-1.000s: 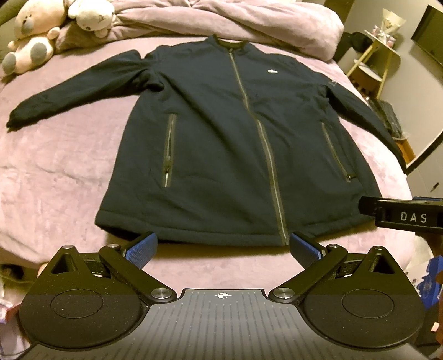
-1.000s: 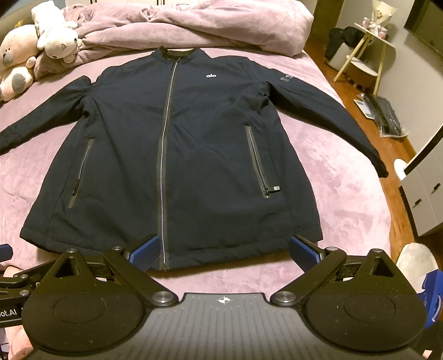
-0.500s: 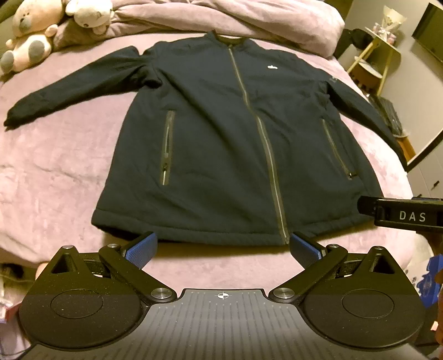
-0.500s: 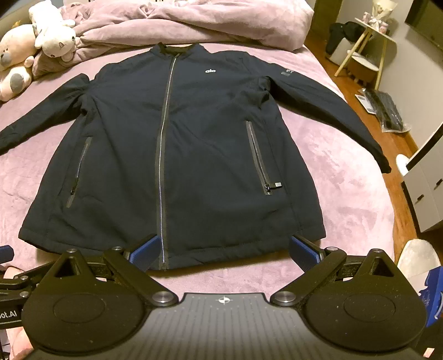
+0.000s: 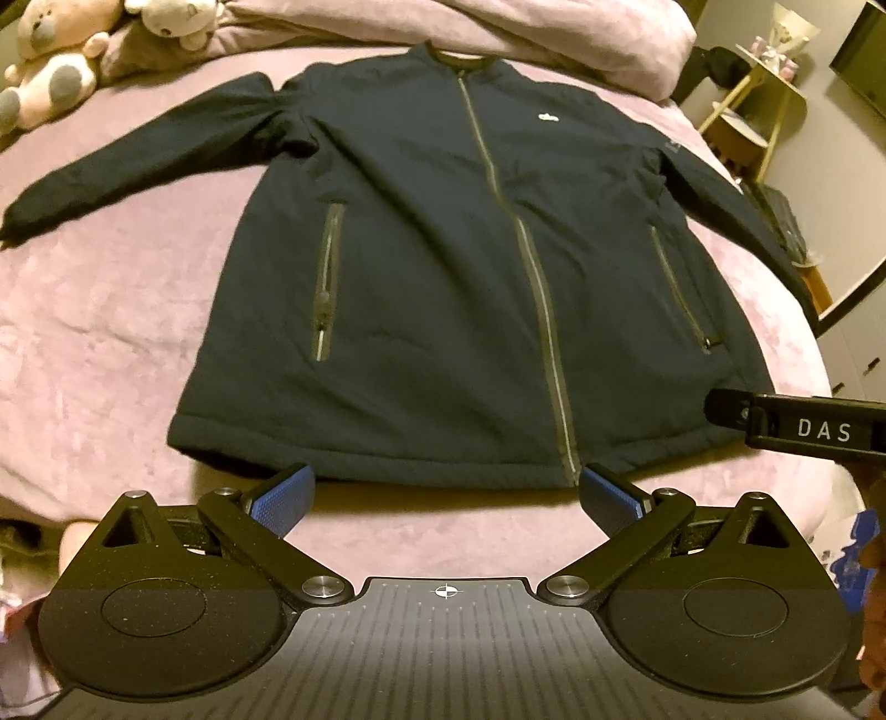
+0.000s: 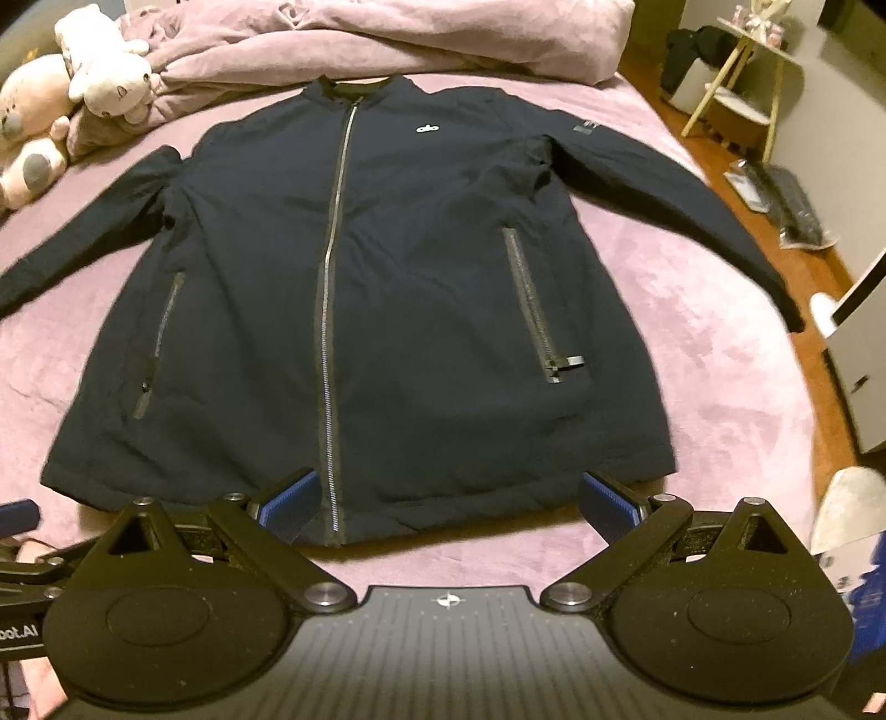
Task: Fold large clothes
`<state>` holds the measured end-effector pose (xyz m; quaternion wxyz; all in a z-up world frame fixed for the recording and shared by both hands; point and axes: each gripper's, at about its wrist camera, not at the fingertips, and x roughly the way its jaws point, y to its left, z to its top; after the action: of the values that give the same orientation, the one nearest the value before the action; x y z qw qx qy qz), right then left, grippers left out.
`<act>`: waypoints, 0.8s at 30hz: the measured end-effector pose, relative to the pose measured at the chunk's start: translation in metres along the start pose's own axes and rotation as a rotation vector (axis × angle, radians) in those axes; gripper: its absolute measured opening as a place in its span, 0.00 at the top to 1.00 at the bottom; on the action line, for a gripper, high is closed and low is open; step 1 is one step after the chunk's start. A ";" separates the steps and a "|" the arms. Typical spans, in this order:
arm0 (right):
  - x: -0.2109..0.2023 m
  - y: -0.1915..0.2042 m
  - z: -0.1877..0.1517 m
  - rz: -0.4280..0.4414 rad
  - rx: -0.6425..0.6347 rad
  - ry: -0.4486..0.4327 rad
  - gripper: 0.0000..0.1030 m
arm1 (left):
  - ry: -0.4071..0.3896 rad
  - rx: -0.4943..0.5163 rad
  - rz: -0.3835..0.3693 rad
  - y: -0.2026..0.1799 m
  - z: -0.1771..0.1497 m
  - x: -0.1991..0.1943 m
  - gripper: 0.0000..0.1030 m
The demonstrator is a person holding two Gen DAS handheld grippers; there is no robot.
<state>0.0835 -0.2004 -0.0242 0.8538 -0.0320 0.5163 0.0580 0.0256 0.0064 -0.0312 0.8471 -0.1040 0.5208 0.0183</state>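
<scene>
A dark navy zip-up jacket (image 5: 454, 266) lies flat, front up, on a pink bed, sleeves spread out to both sides; it also shows in the right wrist view (image 6: 360, 288). My left gripper (image 5: 443, 498) is open and empty, hovering just in front of the jacket's hem. My right gripper (image 6: 446, 501) is open and empty, over the hem near the bottom of the zip. The right gripper's body (image 5: 797, 423) shows at the right edge of the left wrist view.
Stuffed bears (image 5: 55, 61) sit at the bed's far left corner, beside a bunched pink duvet (image 6: 387, 33) along the head. A small wooden side table (image 6: 736, 72) and a white drawer unit (image 6: 858, 354) stand off the bed's right side.
Both grippers have moved slightly forward toward the jacket's hem. The jacket has not moved. Both stay open.
</scene>
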 end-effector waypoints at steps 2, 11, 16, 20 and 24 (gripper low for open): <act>0.006 -0.006 0.000 0.054 0.018 -0.003 0.04 | 0.003 -0.013 -0.026 0.002 0.003 0.005 0.00; 0.046 -0.128 0.024 0.267 0.364 -0.442 0.04 | -0.118 -0.061 -0.114 0.027 0.051 0.053 0.00; 0.111 -0.248 0.056 0.230 0.735 -0.443 0.04 | -0.160 -0.061 0.048 0.027 0.092 0.098 0.00; 0.152 -0.337 0.060 0.197 1.081 -0.533 0.21 | -0.220 -0.102 0.080 0.029 0.116 0.126 0.00; 0.202 -0.390 0.060 0.215 1.348 -0.498 0.54 | -0.223 -0.120 0.155 0.029 0.128 0.151 0.00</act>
<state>0.2804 -0.5672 -0.1770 0.7697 0.5663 0.2304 -0.1838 0.2034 0.0476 -0.1138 0.8880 -0.1112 0.4280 0.1259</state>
